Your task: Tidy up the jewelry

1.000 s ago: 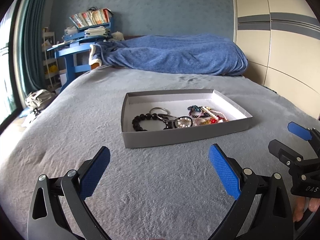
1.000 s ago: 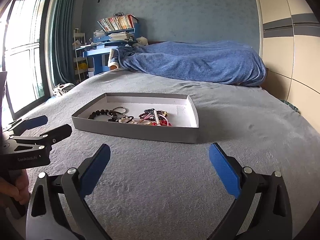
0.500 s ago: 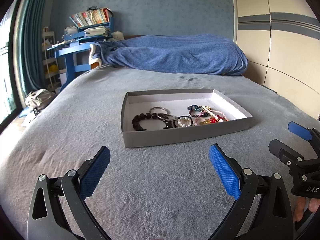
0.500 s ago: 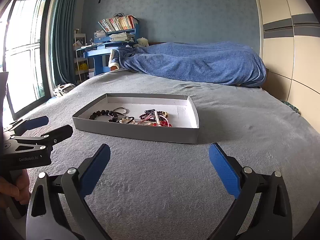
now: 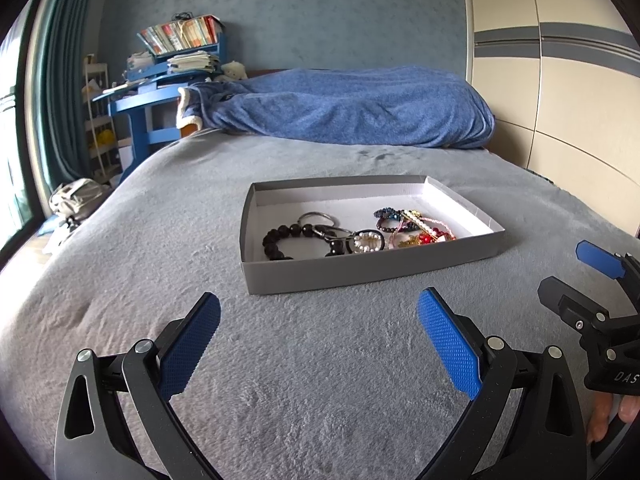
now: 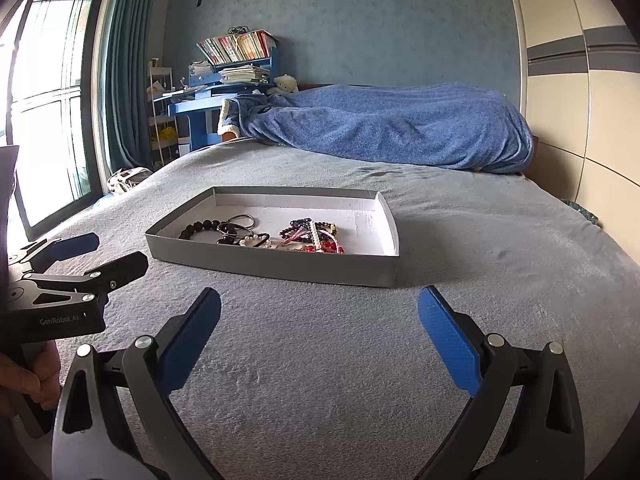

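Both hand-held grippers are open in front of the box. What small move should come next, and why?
Probably move the left hand-held gripper forward over the box toward the black bead bracelet. Both are open and empty, short of the box, and that bracelet lies on its side.

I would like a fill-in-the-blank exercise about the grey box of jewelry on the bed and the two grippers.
1. The shallow grey cardboard box rests on a grey ____.
2. The black round-bead bracelet lies inside the ____.
3. The left gripper has its jaws ____.
4. The right gripper holds ____.

Missing words: bedspread; box; open; nothing
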